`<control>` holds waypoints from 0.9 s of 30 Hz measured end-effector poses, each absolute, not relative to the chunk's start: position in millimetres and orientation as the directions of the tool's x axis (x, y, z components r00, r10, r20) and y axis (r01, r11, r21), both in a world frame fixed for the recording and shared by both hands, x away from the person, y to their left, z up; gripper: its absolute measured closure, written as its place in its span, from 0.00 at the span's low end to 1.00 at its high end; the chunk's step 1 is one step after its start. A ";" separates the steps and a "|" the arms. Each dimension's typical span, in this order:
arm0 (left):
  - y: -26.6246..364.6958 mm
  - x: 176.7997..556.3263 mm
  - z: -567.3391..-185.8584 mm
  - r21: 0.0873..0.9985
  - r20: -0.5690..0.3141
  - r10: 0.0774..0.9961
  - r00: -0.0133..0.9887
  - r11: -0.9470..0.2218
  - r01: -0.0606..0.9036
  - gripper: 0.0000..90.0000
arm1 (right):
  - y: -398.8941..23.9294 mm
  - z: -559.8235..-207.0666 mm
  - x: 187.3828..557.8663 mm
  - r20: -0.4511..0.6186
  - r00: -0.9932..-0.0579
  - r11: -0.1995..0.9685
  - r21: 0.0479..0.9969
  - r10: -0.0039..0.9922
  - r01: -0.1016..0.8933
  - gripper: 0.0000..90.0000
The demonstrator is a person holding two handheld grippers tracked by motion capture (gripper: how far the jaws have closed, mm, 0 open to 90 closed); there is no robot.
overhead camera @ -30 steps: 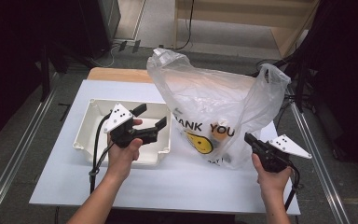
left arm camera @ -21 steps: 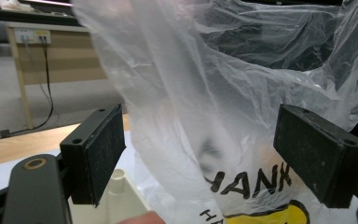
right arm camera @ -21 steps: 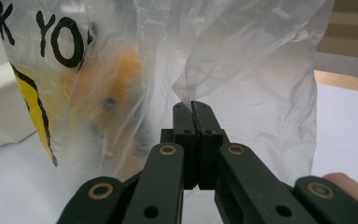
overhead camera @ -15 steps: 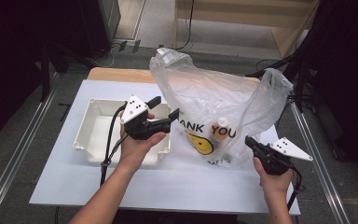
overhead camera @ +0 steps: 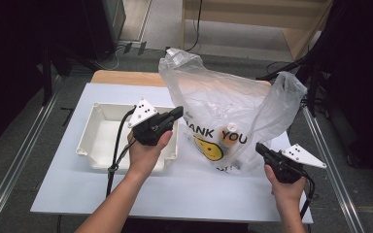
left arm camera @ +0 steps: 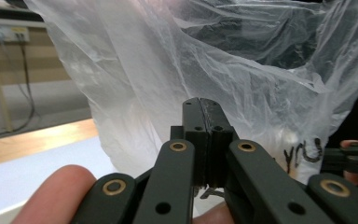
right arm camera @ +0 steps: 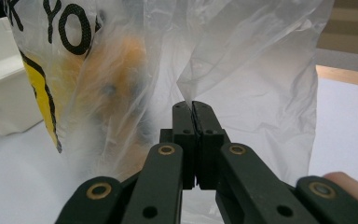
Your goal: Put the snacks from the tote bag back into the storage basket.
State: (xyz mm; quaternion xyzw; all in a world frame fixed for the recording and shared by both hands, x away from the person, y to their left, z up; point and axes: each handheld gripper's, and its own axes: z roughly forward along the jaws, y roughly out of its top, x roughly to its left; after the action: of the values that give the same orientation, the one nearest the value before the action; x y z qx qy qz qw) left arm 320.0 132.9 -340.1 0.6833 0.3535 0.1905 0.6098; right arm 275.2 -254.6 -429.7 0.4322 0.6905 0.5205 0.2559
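We see the left gripper (overhead camera: 177,112) at the plastic bag (overhead camera: 223,104), jaws just closed together, nothing visibly caught between them. The right gripper (overhead camera: 259,147) pinches a fold of the bag's lower edge.

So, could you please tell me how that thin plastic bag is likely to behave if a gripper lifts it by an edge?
The plastic bag is thin, crinkled film, so it would probably flop and stretch rather than hold its shape. An orange item shows through low inside, so the bottom may sag and swing. The film looks smooth; shut jaws could slip off.
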 end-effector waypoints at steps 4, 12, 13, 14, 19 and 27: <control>134.2 320.2 -341.3 0.965 -0.178 0.706 0.686 -0.012 0.263 1.00 | -254.1 -430.4 275.6 0.094 -0.497 0.089 0.939 0.863 0.332 1.00; 129.3 320.8 -335.7 0.969 -0.178 0.798 0.576 0.039 0.245 0.16 | -256.2 -430.6 275.4 0.095 -0.494 0.087 0.939 0.864 0.332 1.00; 129.3 320.8 -335.7 0.969 -0.178 0.798 0.576 0.039 0.245 0.15 | -255.9 -430.7 275.3 0.096 -0.496 0.087 0.939 0.863 0.333 1.00; 126.9 325.7 -336.3 0.962 -0.192 0.787 0.586 0.034 0.270 0.15 | -255.6 -430.9 275.3 0.095 -0.497 0.088 0.939 0.863 0.333 1.00; 120.7 333.4 -337.4 0.957 -0.197 0.754 0.627 0.010 0.290 0.38 | -254.4 -432.9 275.7 0.086 -0.505 0.104 0.936 0.859 0.336 1.00; 121.3 335.0 -338.7 0.948 -0.229 0.692 0.685 -0.002 0.319 1.00 | -255.8 -433.6 275.7 0.083 -0.501 0.105 0.936 0.861 0.336 1.00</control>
State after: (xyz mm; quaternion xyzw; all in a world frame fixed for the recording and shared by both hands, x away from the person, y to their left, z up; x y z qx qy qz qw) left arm 335.0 121.3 -338.7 0.6906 0.3657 0.1543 0.6045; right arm 275.7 -255.8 -433.6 0.4289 0.6979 0.5133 0.2558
